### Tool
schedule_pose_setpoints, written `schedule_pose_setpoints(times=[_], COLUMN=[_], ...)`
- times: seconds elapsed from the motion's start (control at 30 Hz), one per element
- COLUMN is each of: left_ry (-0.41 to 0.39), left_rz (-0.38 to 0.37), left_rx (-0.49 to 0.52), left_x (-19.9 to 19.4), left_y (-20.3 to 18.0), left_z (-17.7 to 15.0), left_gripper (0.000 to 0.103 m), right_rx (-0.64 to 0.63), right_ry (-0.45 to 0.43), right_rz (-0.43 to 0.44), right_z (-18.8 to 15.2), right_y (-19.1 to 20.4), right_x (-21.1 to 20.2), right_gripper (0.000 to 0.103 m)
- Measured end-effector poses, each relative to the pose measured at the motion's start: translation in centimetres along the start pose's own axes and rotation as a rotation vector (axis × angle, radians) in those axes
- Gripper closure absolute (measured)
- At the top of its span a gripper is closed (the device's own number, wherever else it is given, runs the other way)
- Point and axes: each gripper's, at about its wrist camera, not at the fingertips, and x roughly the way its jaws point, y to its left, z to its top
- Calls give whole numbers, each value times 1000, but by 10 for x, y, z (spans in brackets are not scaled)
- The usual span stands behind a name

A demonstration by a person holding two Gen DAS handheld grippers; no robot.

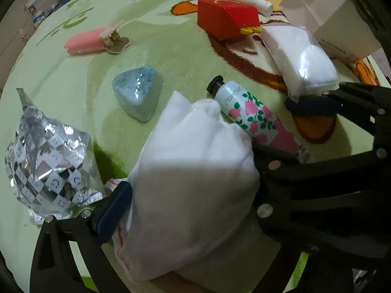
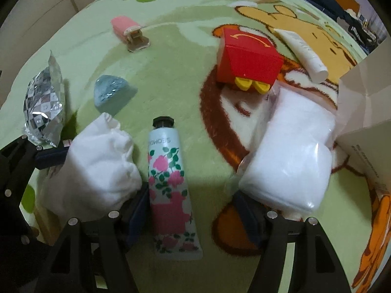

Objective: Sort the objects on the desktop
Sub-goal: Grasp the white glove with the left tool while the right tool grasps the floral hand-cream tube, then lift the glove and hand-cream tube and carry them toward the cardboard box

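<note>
**White cloth bundle between the left fingers, floral tube between the right**

The soft white cloth bundle [image 1: 193,171] lay on the green cartoon-print fleece blanket [image 1: 80,78], and the left gripper [image 1: 190,195] sat around it, its blue-padded fingers [image 1: 114,210] pressed against the fabric on either side, so it was closed on the bundle. Just beside the bundle, on its right, lay the pale blue squeeze tube with pink roses and a black cap [image 2: 168,183], cap pointing away from the cameras. The right gripper [image 2: 188,222] stood spread wide around that tube's lower end, one finger between tube and bundle, neither pad clearly touching the tube.

Beyond the bundle sat a pale blue glittery triangular block [image 1: 139,92], close but apart from it. To the bundle's left lay a crinkled silver foil pouch with a checkered print [image 1: 48,168], touching or nearly touching the left finger. Far beyond the bundle rested a pink rectangular case with a beige clip [image 1: 95,40].

To the right of the bundle, past the tube, lay a clear plastic pack of white pads [image 2: 288,161]. Behind that pack stood a red box with yellow tabs [image 2: 246,61], with a white tube [image 2: 303,51] behind it. An open white cardboard box [image 2: 364,112] stood at the pack's far side, touching it.
</note>
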Motion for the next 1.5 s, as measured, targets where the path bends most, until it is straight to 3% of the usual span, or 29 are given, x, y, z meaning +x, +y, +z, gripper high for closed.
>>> schedule_pose_setpoints(times=[0.03, 0.13, 0.17, 0.2, 0.3, 0.67, 1.0, 1.5], left_ry=[-5, -16, -19, -18, -24, -20, -7, -102], left_rz=[-5, -14, -24, -42, -91, -38, 10, 37], left_rx=[5, 6, -15, -43, -112, -170, -232, -158], left_x=[-1, -6, -8, -10, -17, -58, -100, -198], left_y=[-1, -2, 1, 6, 18, 14, 9, -49], left_z=[0, 2, 3, 4, 2, -5, 0, 70], left_gripper=[13, 44, 59, 67, 75, 77, 77, 77], right_rx=[2, 0, 3, 13, 42, 141, 227, 340], right_ry=[5, 13, 13, 11, 0, -92, -111, -345], right_rz=[5, 18, 25, 35, 64, 103, 116, 67], right_z=[1, 2, 2, 2, -1, -35, -52, -54], right_y=[-1, -2, -3, -5, -12, -37, -63, -113], right_x=[0, -2, -3, -5, -12, -71, -120, -257], right_gripper=[36, 68, 73, 73, 73, 73, 74, 74])
